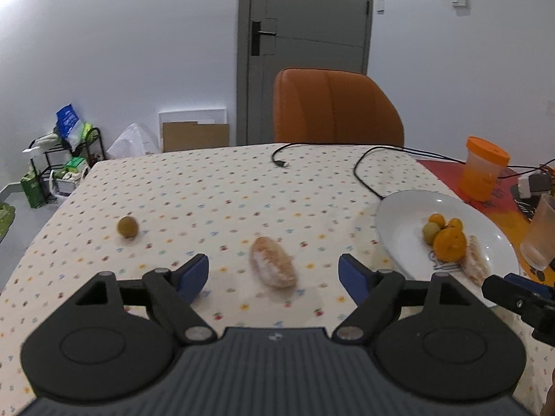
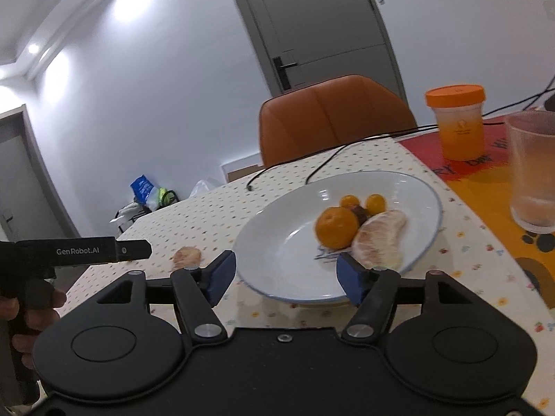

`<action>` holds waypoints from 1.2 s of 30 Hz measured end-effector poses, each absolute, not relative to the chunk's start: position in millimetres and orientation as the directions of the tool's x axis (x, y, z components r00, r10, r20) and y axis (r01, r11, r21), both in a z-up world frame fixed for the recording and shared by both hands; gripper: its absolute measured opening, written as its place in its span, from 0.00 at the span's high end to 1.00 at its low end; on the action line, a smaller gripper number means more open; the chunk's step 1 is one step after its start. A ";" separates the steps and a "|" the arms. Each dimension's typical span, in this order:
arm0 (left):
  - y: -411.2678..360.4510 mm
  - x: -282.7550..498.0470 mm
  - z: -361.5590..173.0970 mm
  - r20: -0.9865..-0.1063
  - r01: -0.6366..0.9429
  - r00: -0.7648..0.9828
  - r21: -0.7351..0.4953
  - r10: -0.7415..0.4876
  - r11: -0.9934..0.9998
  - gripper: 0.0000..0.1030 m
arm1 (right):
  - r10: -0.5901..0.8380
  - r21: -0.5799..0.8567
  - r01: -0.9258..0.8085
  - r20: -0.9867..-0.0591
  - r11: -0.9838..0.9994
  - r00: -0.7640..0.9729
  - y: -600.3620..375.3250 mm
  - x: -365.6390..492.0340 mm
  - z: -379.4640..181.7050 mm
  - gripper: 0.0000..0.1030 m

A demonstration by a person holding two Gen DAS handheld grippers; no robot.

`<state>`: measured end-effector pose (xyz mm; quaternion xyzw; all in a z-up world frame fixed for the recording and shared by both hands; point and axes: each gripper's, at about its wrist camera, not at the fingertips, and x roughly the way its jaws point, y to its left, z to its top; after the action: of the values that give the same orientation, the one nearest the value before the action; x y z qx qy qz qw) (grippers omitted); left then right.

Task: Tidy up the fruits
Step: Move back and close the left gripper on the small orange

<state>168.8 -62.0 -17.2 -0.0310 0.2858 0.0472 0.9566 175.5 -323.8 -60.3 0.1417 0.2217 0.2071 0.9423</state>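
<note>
Nearest the left camera, left tool (image 1: 274,272) hovers over the worktop (image 1: 208,201), blue pads spread wide, nothing between them. Just beyond the gap lies a peeled citrus segment (image 1: 273,261) on the spotted cloth. Farther left, well apart, a small round greenish-brown fruit (image 1: 128,227) sits alone on the cloth.

Right tool (image 2: 286,274) also gapes wide and empty, hovering at the near rim of the white plate (image 2: 277,242). Plate holds: a second peeled segment (image 2: 381,237) at the near right, touching an orange mandarin (image 2: 336,227); behind them two small orange fruits (image 2: 348,201) (image 2: 375,204) with a dark item between, too blurred to name. Left view shows a greenish small fruit (image 1: 430,231) in the same cluster.

Right of the plate, a clear plastic cup (image 2: 532,170) stands upright on an orange-red mat (image 2: 485,187), contents unclear. Behind it an orange-lidded jar (image 2: 458,123), closed, with orange contents in its lower part. Black cables (image 1: 367,163) run across the far worktop. Orange chair (image 1: 333,107) is at the far edge, grey door (image 1: 305,34) behind.
</note>
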 end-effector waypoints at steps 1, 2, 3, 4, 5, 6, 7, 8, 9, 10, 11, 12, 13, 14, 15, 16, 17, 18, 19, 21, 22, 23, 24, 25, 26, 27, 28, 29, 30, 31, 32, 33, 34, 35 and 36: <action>-58.9 166.6 -17.4 -0.551 -0.114 0.831 -0.034 0.076 0.993 0.22 | 0.457 0.355 -0.334 -0.360 0.873 0.813 -319.9 175.3 -59.7 0.37; -55.2 164.1 -18.1 -0.551 -0.119 0.831 -0.036 0.079 0.992 0.22 | 0.462 0.351 -0.340 -0.361 0.872 0.810 -316.1 175.0 -59.3 0.36; -51.5 161.9 -18.7 -0.551 -0.123 0.831 -0.039 0.082 0.992 0.21 | 0.467 0.348 -0.348 -0.362 0.871 0.807 -311.8 174.6 -59.0 0.36; -48.0 159.4 -19.1 -0.551 -0.128 0.830 -0.041 0.084 0.991 0.21 | 0.471 0.345 -0.353 -0.363 0.870 0.804 -308.0 174.0 -58.6 0.35; -44.4 157.3 -19.6 -0.551 -0.133 0.830 -0.043 0.088 0.990 0.21 | 0.474 0.342 -0.359 -0.365 0.869 0.801 -303.9 173.8 -58.5 0.34; -41.2 155.1 -20.1 -0.551 -0.137 0.830 -0.047 0.089 0.989 0.21 | 0.478 0.338 -0.365 -0.367 0.868 0.798 -299.6 173.7 -58.2 0.34; -38.0 152.9 -20.7 -0.550 -0.140 0.830 -0.050 0.089 0.989 0.21 | 0.482 0.334 -0.371 -0.369 0.867 0.795 -295.6 173.5 -57.9 0.34; -35.3 150.9 -21.4 -0.551 -0.143 0.830 -0.053 0.090 0.988 0.21 | 0.486 0.331 -0.376 -0.370 0.865 0.792 -292.1 173.0 -57.4 0.34; -32.4 149.4 -22.3 -0.552 -0.148 0.828 -0.057 0.093 0.987 0.21 | 0.490 0.328 -0.382 -0.372 0.864 0.789 -288.6 172.4 -56.8 0.33; -29.2 148.0 -23.7 -0.555 -0.156 0.827 -0.061 0.096 0.986 0.21 | 0.493 0.324 -0.388 -0.373 0.863 0.786 -285.2 172.1 -56.2 0.33; -26.5 147.0 -24.8 -0.557 -0.162 0.825 -0.067 0.098 0.984 0.21 | 0.496 0.320 -0.393 -0.373 0.862 0.784 -282.5 171.5 -55.3 0.31; -24.0 145.8 -26.0 -0.559 -0.167 0.823 -0.072 0.099 0.983 0.21 | 0.498 0.315 -0.398 -0.374 0.862 0.782 -279.1 170.9 -54.6 0.31; -21.6 144.7 -27.3 -0.562 -0.173 0.821 -0.078 0.100 0.982 0.21 | 0.500 0.311 -0.403 -0.375 0.861 0.780 -276.2 170.7 -54.1 0.30; -19.7 143.4 -28.6 -0.563 -0.172 0.821 -0.083 0.096 0.982 0.21 | 0.503 0.307 -0.407 -0.376 0.860 0.778 -273.3 170.5 -53.8 0.30; -18.7 142.5 -30.0 -0.564 -0.167 0.821 -0.087 0.090 0.982 0.21 | 0.505 0.304 -0.411 -0.378 0.859 0.776 -270.5 170.5 -53.5 0.30; -17.7 140.8 -31.7 -0.565 -0.160 0.821 -0.090 0.082 0.983 0.21 | 0.507 0.300 -0.415 -0.381 0.859 0.774 -267.6 170.3 -53.5 0.30; -16.9 139.8 -33.4 -0.567 -0.159 0.820 -0.092 0.079 0.983 0.21 | 0.509 0.296 -0.419 -0.383 0.858 0.771 -264.9 170.1 -53.4 0.30; -16.0 139.2 -35.2 -0.570 -0.160 0.818 -0.096 0.078 0.982 0.21 | 0.511 0.293 -0.423 -0.385 0.857 0.768 -261.9 170.4 -53.6 0.30; -14.8 138.9 -37.4 -0.574 -0.161 0.816 -0.100 0.075 0.982 0.21 | 0.514 0.291 -0.428 -0.388 0.856 0.765 -259.3 170.6 -53.8 0.30; -11.9 138.4 -42.0 -0.580 -0.163 0.811 -0.108 0.071 0.981 0.21 | 0.517 0.284 -0.434 -0.397 0.855 0.758 -253.7 170.7 -54.7 0.30; -11.0 138.0 -44.0 -0.582 -0.165 0.810 -0.109 0.071 0.980 0.21 | 0.519 0.282 -0.438 -0.401 0.854 0.755 -251.1 170.9 -55.2 0.30; -9.9 138.0 -45.9 -0.584 -0.167 0.809 -0.112 0.071 0.980 0.21 | 0.520 0.280 -0.440 -0.404 0.853 0.752 -249.2 170.3 -55.5 0.30; -9.0 137.8 -47.7 -0.586 -0.168 0.808 -0.116 0.070 0.979 0.21 | 0.522 0.278 -0.442 -0.408 0.853 0.749 -246.8 169.8 -55.7 0.30; -7.4 137.4 -49.8 -0.587 -0.168 0.807 -0.122 0.066 0.978 0.21 | 0.523 0.274 -0.445 -0.411 0.852 0.747 -244.4 169.3 -55.6 0.30; -6.4 137.3 -51.7 -0.589 -0.167 0.806 -0.129 0.060 0.977 0.21 | 0.524 0.270 -0.449 -0.413 0.852 0.745 -241.9 169.0 -55.3 0.30; -5.3 137.2 -53.4 -0.589 -0.164 0.806 -0.140 0.051 0.977 0.21 | 0.526 0.265 -0.455 -0.415 0.850 0.742 -239.2 168.9 -55.1 0.30; -3.9 136.6 -55.4 -0.588 -0.159 0.808 -0.155 0.038 0.975 0.22 | 0.529 0.260 -0.460 -0.417 0.849 0.739 -236.6 168.6 -54.8 0.30; -2.5 136.6 -57.4 -0.588 -0.157 0.808 -0.166 0.030 0.974 0.22 | 0.531 0.255 -0.466 -0.420 0.847 0.736 -233.5 168.4 -54.6 0.30; -1.9 137.3 -59.2 -0.594 -0.155 0.804 -0.169 0.024 0.973 0.24 | 0.533 0.250 -0.471 -0.423 0.846 0.733 -230.4 168.7 -54.6 0.30; -1.2 138.2 -61.2 -0.600 -0.153 0.800 -0.167 0.022 0.974 0.30 | 0.536 0.247 -0.476 -0.426 0.844 0.729 -227.1 169.2 -54.8 0.30; 0.0 138.8 -63.1 -0.604 -0.153 0.797 -0.168 0.021 0.974 0.41 | 0.538 0.244 -0.480 -0.430 0.843 0.725 -223.6 169.9 -54.9 0.30; 2.4 139.5 -65.2 -0.612 -0.154 0.791 -0.175 0.015 0.972 0.48 | 0.539 0.240 -0.484 -0.434 0.841 0.722 -219.7 170.7 -55.2 0.30; 4.8 140.2 -67.3 -0.617 -0.145 0.787 -0.194 -0.005 0.970 0.59 | 0.541 0.237 -0.488 -0.437 0.840 0.719 -216.5 171.6 -55.5 0.30; 7.2 139.8 -68.2 -0.618 -0.137 0.786 -0.211 -0.024 0.968 0.63 | 0.543 0.237 -0.491 -0.440 0.838 0.715 -213.2 172.5 -55.6 0.30; 8.9 138.8 -68.0 -0.615 -0.137 0.788 -0.211 -0.022 0.968 0.63 | 0.552 0.246 -0.495 -0.440 0.833 0.709 -210.2 173.8 -55.7 0.30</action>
<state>138.8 8.9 -68.0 -0.1231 0.3241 0.0306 0.9375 173.8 -210.2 -55.7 0.0548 0.2554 0.2837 0.9227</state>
